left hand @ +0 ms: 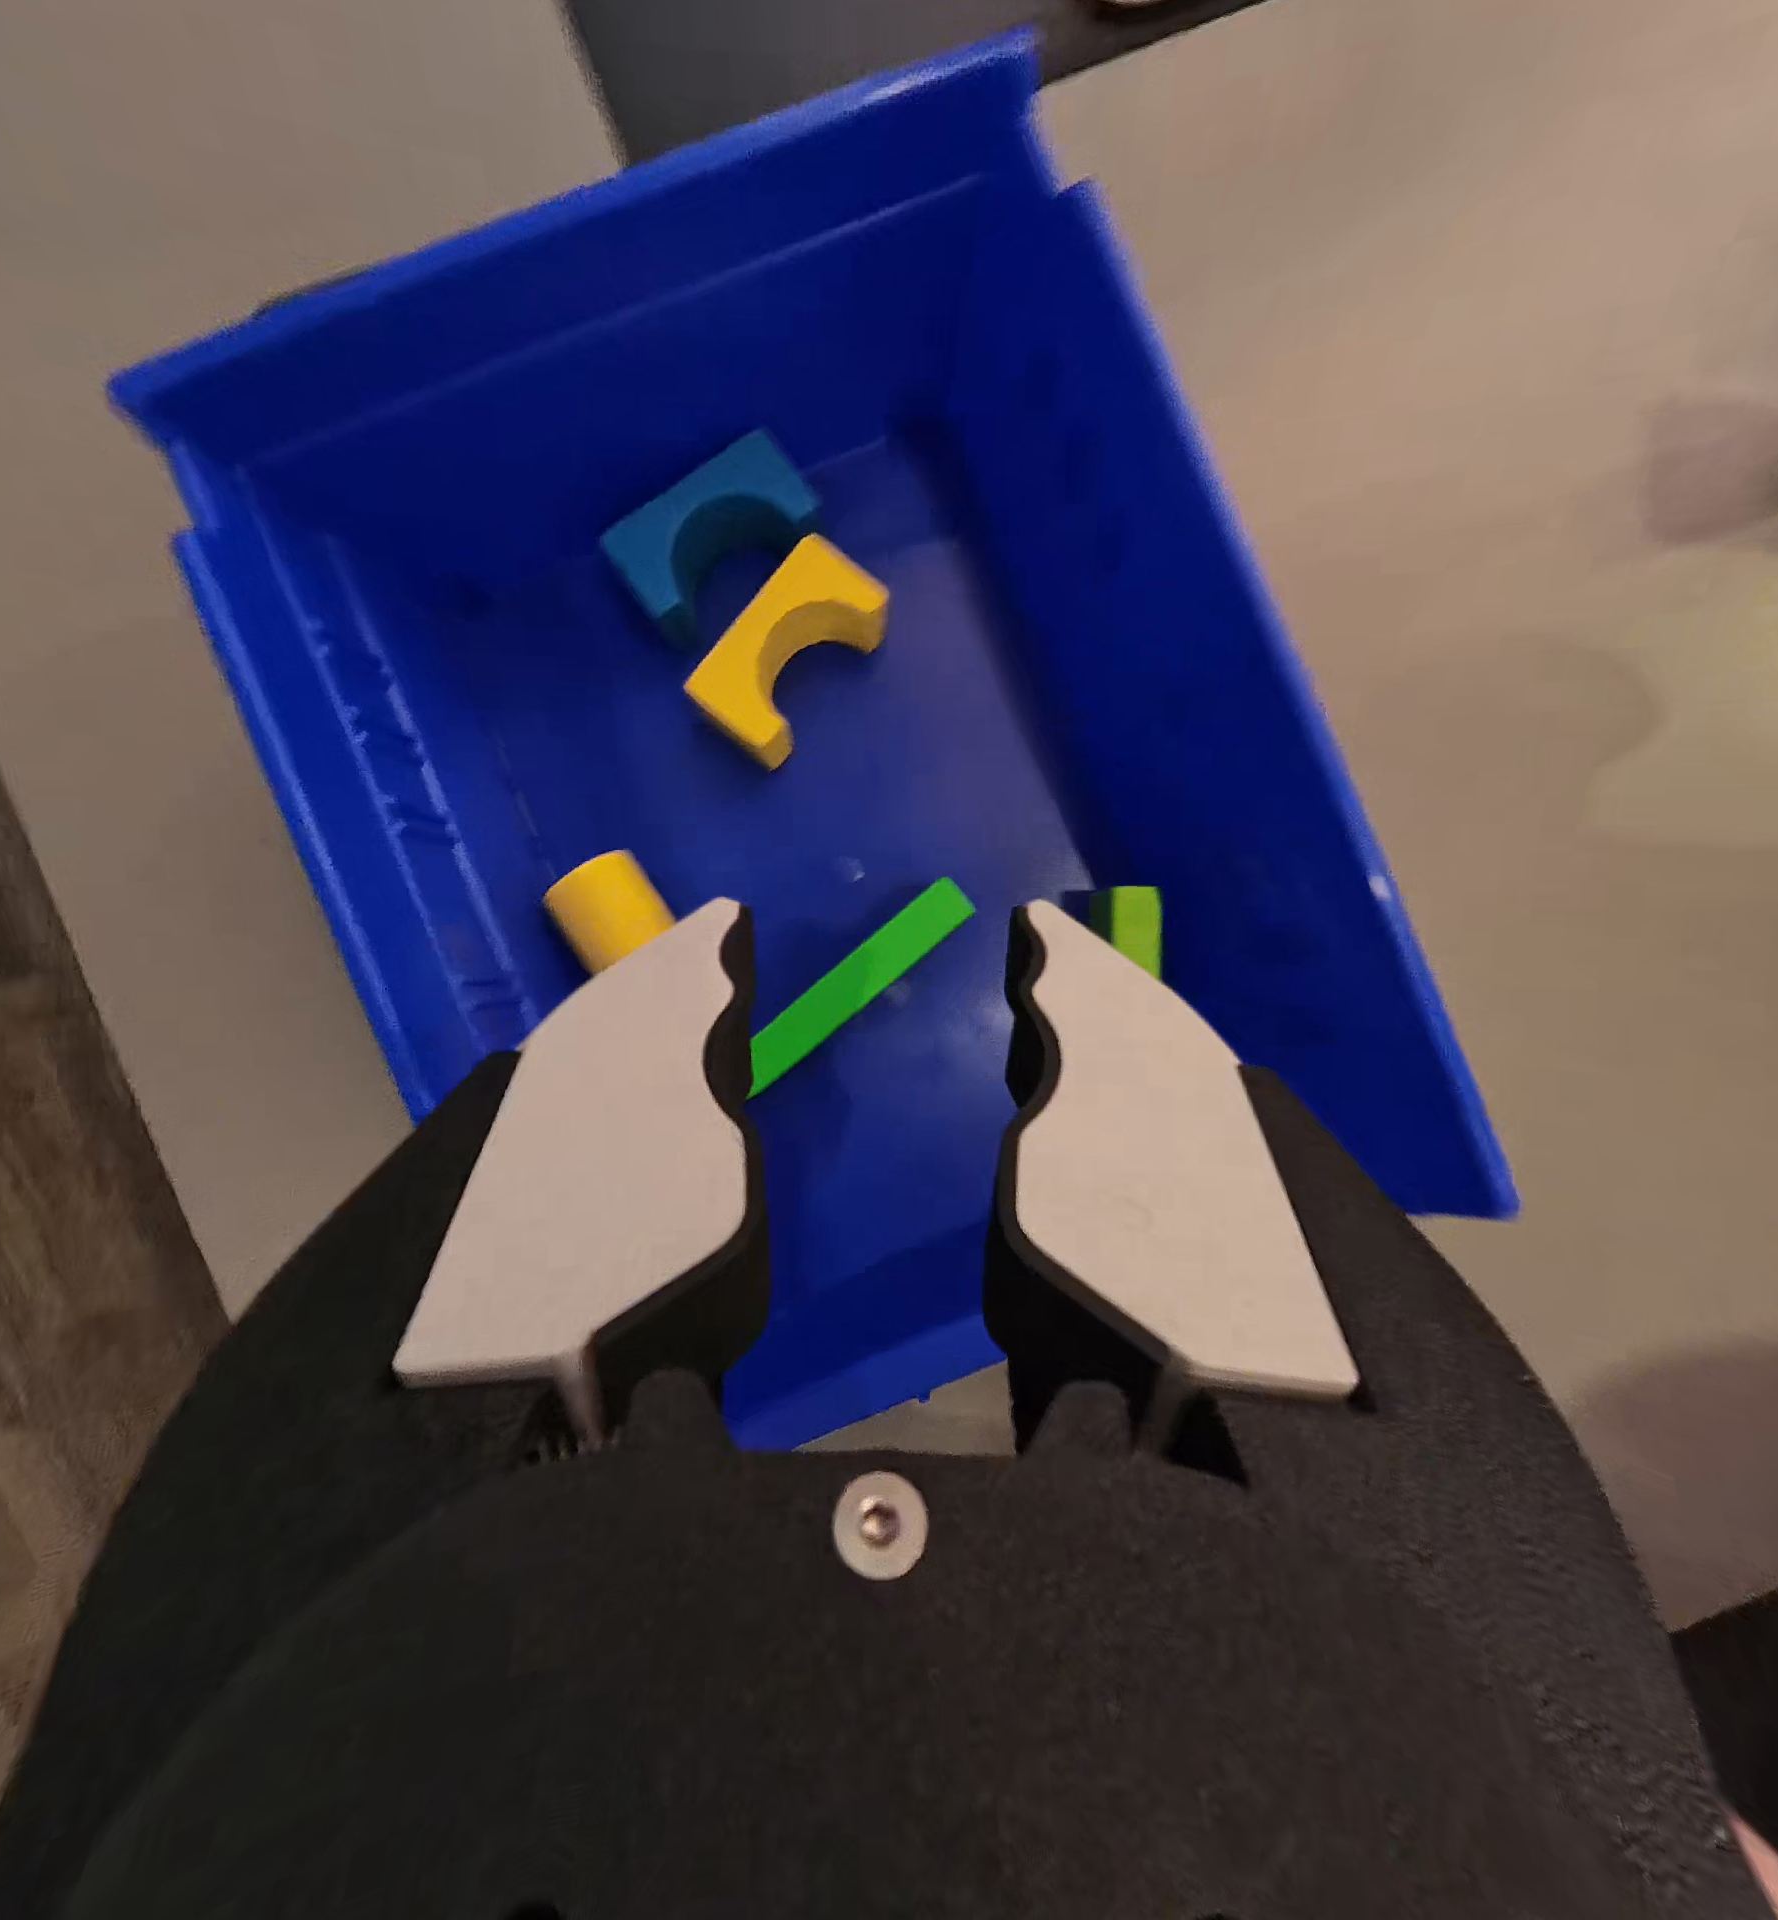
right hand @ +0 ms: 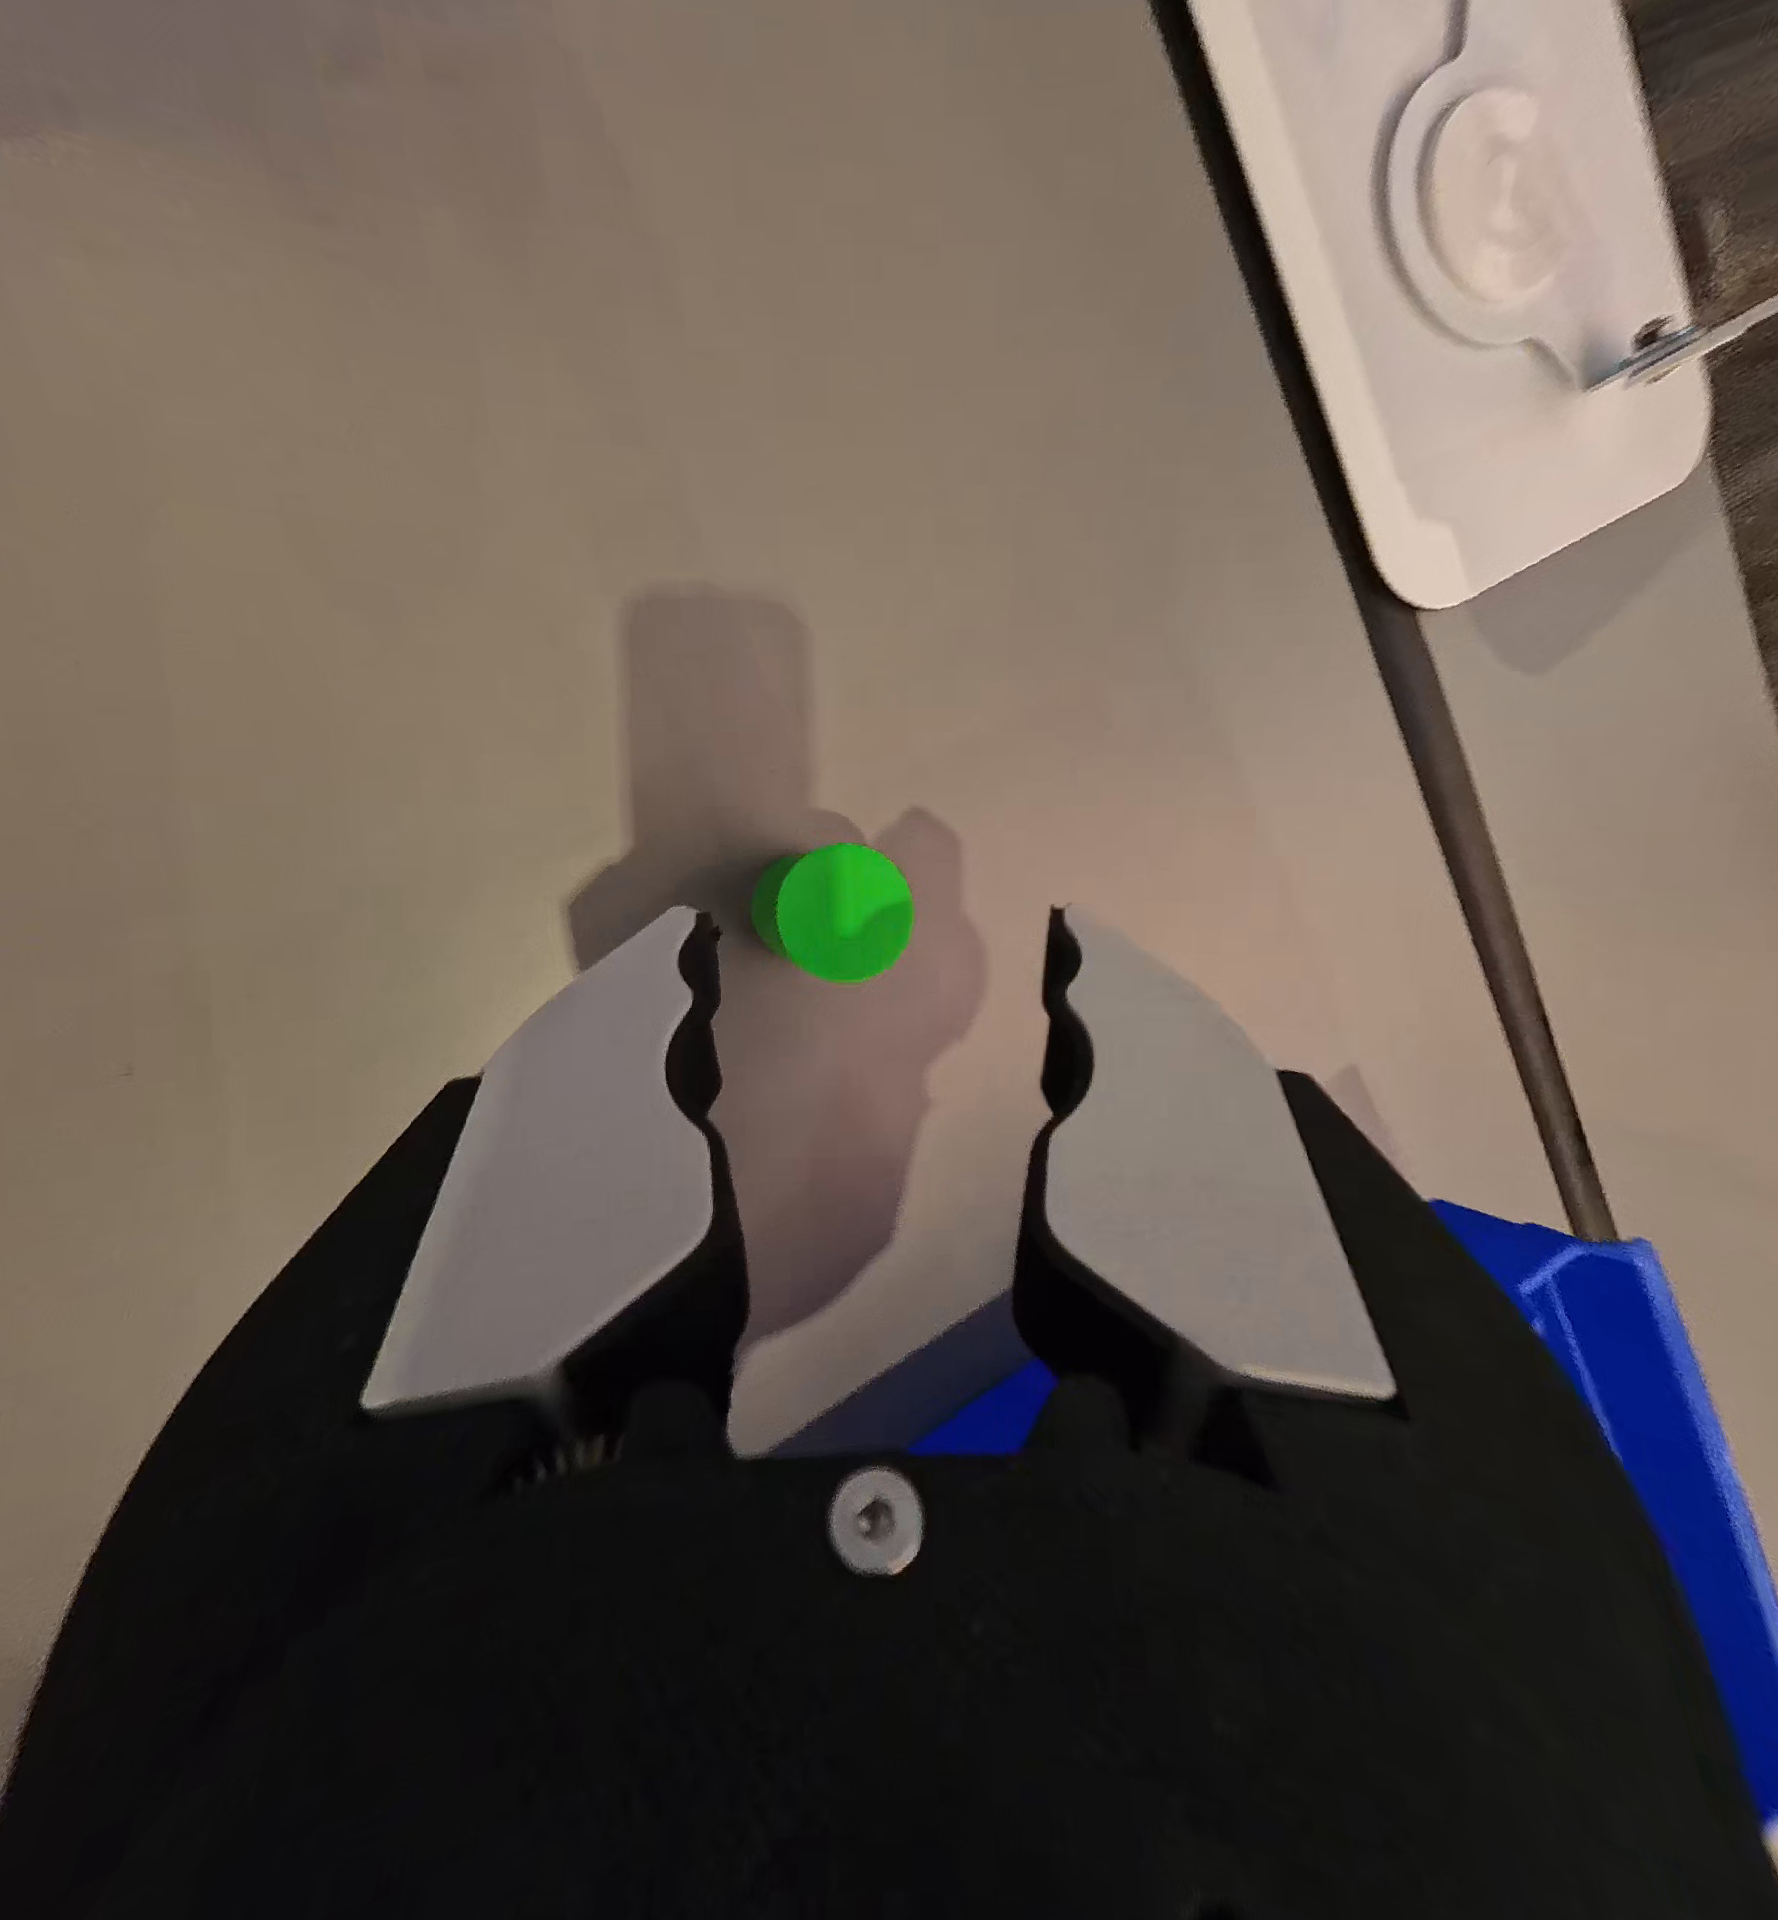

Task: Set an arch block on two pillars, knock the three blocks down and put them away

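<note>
In the left wrist view, a blue bin holds a blue arch block, a yellow arch block, a yellow cylinder, a flat green plank and a green block half hidden by a finger. My left gripper is open and empty above the bin. In the right wrist view, a green cylinder stands upright on the table, just beyond the fingertips. My right gripper is open and empty above it.
The bin's corner shows at the lower right of the right wrist view. A white plastic plate lies past the table's dark edge. Wood-look floor shows at the left beyond the table.
</note>
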`<state>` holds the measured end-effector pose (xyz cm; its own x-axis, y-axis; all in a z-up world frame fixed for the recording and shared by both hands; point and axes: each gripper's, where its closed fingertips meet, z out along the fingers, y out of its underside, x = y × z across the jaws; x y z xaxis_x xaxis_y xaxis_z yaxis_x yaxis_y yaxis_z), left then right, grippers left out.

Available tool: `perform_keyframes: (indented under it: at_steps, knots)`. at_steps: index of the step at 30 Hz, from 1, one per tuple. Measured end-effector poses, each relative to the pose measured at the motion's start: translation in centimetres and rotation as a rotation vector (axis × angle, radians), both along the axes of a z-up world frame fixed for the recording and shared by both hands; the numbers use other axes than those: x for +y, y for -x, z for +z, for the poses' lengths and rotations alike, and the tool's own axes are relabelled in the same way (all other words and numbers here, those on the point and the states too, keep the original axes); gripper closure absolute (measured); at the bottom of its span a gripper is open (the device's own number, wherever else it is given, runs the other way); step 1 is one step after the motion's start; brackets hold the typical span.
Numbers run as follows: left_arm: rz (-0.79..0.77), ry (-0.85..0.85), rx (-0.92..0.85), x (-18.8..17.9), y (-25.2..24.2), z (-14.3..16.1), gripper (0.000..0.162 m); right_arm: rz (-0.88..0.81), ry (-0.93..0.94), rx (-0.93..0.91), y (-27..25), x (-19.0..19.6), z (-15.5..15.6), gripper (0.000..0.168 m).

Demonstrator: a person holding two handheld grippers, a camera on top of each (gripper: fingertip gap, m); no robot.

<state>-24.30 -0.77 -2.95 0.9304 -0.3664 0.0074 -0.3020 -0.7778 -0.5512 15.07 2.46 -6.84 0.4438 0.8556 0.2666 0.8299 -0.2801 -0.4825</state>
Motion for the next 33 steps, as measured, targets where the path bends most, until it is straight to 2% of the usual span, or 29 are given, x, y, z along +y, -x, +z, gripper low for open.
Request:
perform_keyframes:
  at_steps: [5,12,17,33]
  knots:
    - [0.216,0.121,0.044,0.6,2.9,-2.7,0.121,0.015,-0.054,0.055,0.0,-0.5,2.2,0.107]
    - [0.422,0.256,0.172,1.3,5.7,-6.4,0.118,0.006,-0.063,0.043,-0.6,-0.3,2.1,0.107]
    - [0.472,0.307,0.208,1.3,6.5,-7.9,0.115,0.008,-0.071,0.032,-0.8,-0.3,2.1,0.107]
    - [0.520,0.388,0.313,1.4,7.0,-10.8,0.125,0.050,-0.096,0.016,-0.6,-1.0,2.6,0.107]
